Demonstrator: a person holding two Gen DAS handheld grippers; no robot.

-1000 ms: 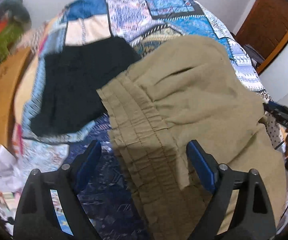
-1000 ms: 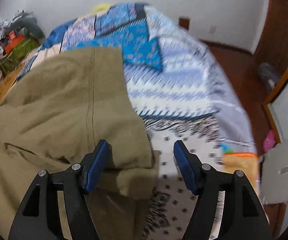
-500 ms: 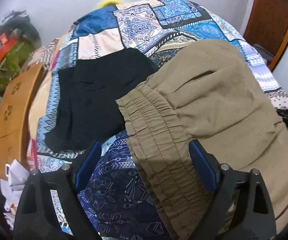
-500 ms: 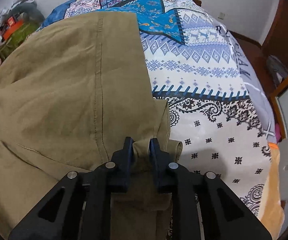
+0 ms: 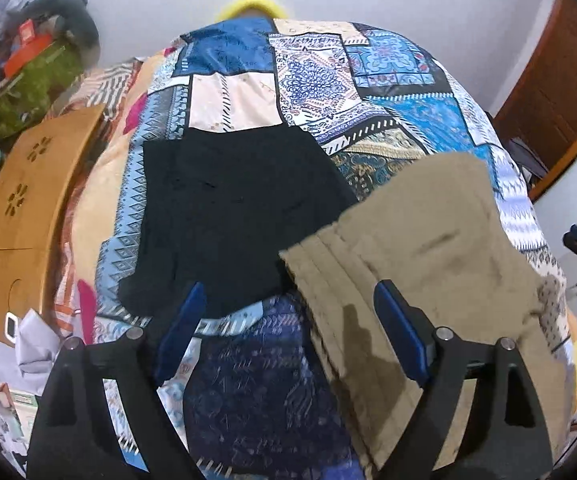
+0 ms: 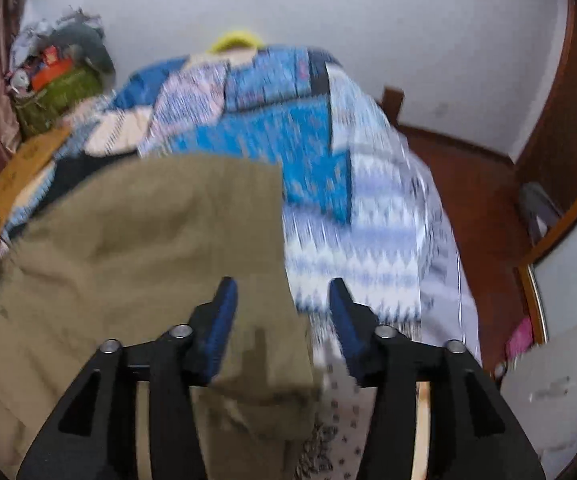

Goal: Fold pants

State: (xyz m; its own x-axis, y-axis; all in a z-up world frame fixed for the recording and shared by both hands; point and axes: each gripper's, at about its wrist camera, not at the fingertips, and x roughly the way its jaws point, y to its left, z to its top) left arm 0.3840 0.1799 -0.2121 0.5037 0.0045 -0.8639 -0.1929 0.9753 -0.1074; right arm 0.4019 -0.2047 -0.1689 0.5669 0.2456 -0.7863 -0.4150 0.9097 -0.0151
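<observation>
Olive-khaki pants [image 5: 428, 248] lie folded on a patchwork bedspread [image 5: 308, 72], with the gathered waistband [image 5: 320, 280] toward the left. My left gripper [image 5: 288, 328] is open and empty, above the waistband edge. My right gripper [image 6: 284, 316] is open and empty, with the pants' right edge [image 6: 148, 240] between and below its fingers. The right wrist view is motion-blurred.
A black garment [image 5: 228, 216] lies flat on the bed just left of the khaki pants. A wooden board [image 5: 20, 216] leans at the bed's left side. Clutter and a green bag [image 5: 28, 80] sit at far left. A wooden door [image 5: 560, 80] and floor [image 6: 480, 200] are to the right.
My right gripper closed on the pants' edge half a second ago and has now opened and pulled back. My left gripper stayed open and drew back and up from the waistband.
</observation>
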